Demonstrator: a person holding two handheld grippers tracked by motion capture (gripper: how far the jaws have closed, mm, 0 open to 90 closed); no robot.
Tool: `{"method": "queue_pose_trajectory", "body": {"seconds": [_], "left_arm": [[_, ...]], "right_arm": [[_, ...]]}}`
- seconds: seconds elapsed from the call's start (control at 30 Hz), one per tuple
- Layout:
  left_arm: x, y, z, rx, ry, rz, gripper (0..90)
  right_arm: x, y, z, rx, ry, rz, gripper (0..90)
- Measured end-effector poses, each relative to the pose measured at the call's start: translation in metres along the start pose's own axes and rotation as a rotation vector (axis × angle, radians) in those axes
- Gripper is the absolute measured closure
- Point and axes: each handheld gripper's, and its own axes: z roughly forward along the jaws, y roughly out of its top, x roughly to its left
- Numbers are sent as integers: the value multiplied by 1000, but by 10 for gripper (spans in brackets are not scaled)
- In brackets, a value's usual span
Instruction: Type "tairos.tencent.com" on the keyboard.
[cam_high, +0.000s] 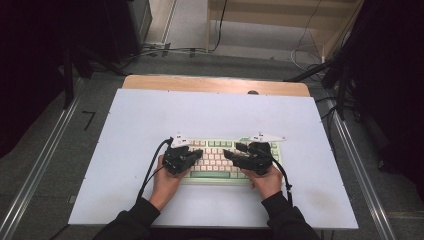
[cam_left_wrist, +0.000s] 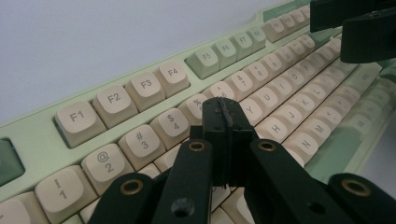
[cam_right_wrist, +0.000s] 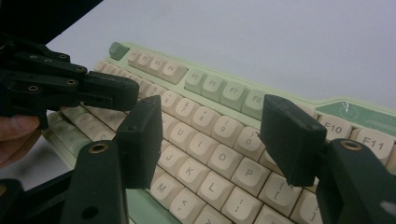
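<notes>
Both grippers hover low over the keyboard (cam_high: 220, 161), and I read them like this. On my left gripper (cam_high: 199, 154) the jaws are pressed flat together with nothing between them; in the left gripper view its closed tip (cam_left_wrist: 224, 116) sits over the number row, about at the 5 and 6 keys, close above the caps, though I cannot tell whether it touches them. On my right gripper (cam_high: 227, 154) the jaws stand wide apart and empty; in the right gripper view (cam_right_wrist: 212, 140) they straddle the stretch of keys around I, O, P and the 9 and 0 above them.

From the high view, both forearms come in from the bottom edge in dark sleeves, and each hand (cam_high: 167, 181) wraps its gripper body from below, the right hand (cam_high: 267, 181) mirroring the left. The two grippers angle inward, tips pointing toward each other over the middle of the keyboard, near but apart.

The keyboard itself is pale green with cream keys and lies flat on the white table top (cam_high: 150, 115), toward the near edge, roughly centred between my two hands. Cables trail back from each gripper along the wrists.
</notes>
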Motion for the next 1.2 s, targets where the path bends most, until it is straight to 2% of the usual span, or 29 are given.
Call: {"method": "queue_pose_trajectory", "body": {"seconds": [0.27, 0.43, 0.5, 0.57, 0.6, 0.63, 0.67, 0.73, 0.77, 0.83, 0.9, 1.2], "left_arm": [[1, 0, 1, 11, 5, 1, 900], [1, -1, 3, 29, 14, 20, 900], [0, 0, 0, 15, 4, 14, 900], [0, 3, -6, -23, -11, 2, 900], [0, 4, -9, -43, -15, -4, 777], [0, 5, -13, -67, -16, -14, 777], [0, 6, -16, -84, -7, -16, 698], [1, 6, -21, -105, 20, -24, 526], [2, 6, -23, -110, 45, -24, 410], [5, 6, -27, -116, 81, -30, 389], [8, 4, -31, -129, 100, -46, 346], [31, -6, -52, -160, 132, -121, 338]], "right_arm": [[0, 0, -1, -3, 0, 0, 372], [0, 0, 0, -2, -2, -1, 373], [0, 0, 0, 2, -8, -6, 373], [-1, 0, 0, 4, -7, -4, 373], [-1, 0, 0, 1, -6, -4, 373], [-1, 0, 0, 1, -6, -4, 373], [-1, 0, 0, 0, -5, -2, 374], [-1, 0, -1, 0, -6, -2, 376], [-2, 0, 0, 3, -7, 0, 376], [-2, 0, 0, 6, -7, 0, 376], [-2, 0, 0, 8, -9, 0, 376], [-2, 0, 1, 11, -9, 2, 368]]}}
